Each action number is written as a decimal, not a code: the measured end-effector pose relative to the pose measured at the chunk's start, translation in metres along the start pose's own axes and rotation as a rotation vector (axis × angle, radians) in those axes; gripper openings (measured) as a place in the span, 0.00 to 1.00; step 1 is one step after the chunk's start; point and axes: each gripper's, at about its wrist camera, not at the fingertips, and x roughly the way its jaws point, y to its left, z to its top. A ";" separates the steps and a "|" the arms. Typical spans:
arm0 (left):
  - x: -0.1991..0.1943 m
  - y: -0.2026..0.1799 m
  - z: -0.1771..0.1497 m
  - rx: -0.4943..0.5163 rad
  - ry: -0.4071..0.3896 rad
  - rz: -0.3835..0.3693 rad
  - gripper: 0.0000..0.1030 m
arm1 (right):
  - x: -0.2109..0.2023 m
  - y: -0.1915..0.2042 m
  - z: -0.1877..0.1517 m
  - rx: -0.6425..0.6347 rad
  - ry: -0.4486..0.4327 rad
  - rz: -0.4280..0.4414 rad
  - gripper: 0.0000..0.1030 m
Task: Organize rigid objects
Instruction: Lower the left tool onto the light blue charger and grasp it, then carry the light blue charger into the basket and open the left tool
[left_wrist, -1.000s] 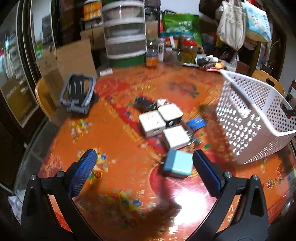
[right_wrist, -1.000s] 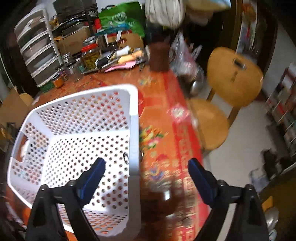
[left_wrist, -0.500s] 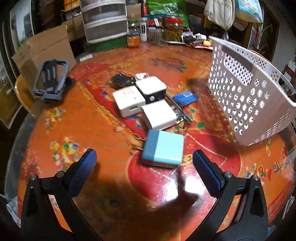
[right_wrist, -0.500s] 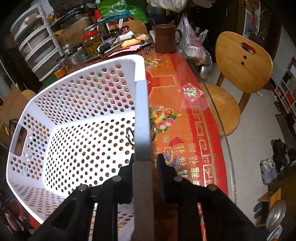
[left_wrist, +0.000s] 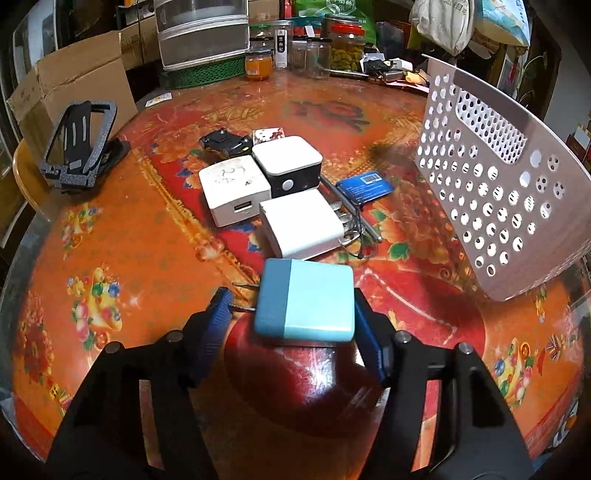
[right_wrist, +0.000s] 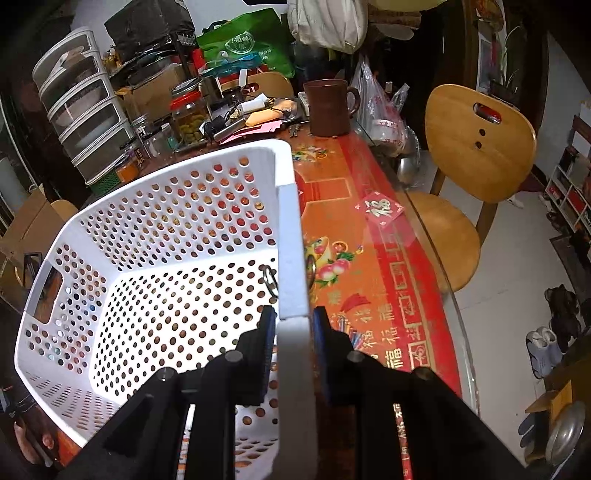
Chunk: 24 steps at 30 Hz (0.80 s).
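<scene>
On table (left_wrist: 147, 258): left gripper (left_wrist: 291, 321) closing around blue charger (left_wrist: 306, 306), right pad touching; right gripper (right_wrist: 293, 332) clamped on basket (right_wrist: 291, 258) rim.

A round table (left_wrist: 155, 258) under a glossy red-and-orange flowered cloth carries three white chargers (left_wrist: 306, 225), a blue block (left_wrist: 306, 306), a blue card (left_wrist: 365, 186), a black toy car (left_wrist: 223, 142), a black stand (left_wrist: 79, 142), a white basket (right_wrist: 155, 266), and jars (left_wrist: 345, 46), perhaps of pickles, at the far edge.

We note a round table (left_wrist: 147, 266) under an orange-red floral cloth, with glare on its glossy surface. 2 wooden chairs (right_wrist: 476, 158) stand on pale floor tiles (right_wrist: 517, 295); stacked plastic drawers (right_wrist: 81, 110) and cardboard boxes (left_wrist: 74, 85) crowd the far side.
</scene>
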 end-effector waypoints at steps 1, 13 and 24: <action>-0.001 -0.001 0.000 0.004 -0.016 0.014 0.59 | 0.000 0.000 0.000 -0.001 0.000 0.000 0.18; -0.049 -0.009 0.047 0.046 -0.195 0.144 0.59 | -0.001 0.001 -0.001 -0.006 -0.006 -0.009 0.18; -0.101 -0.089 0.133 0.212 -0.320 0.139 0.59 | 0.000 0.001 -0.001 -0.006 -0.003 -0.021 0.18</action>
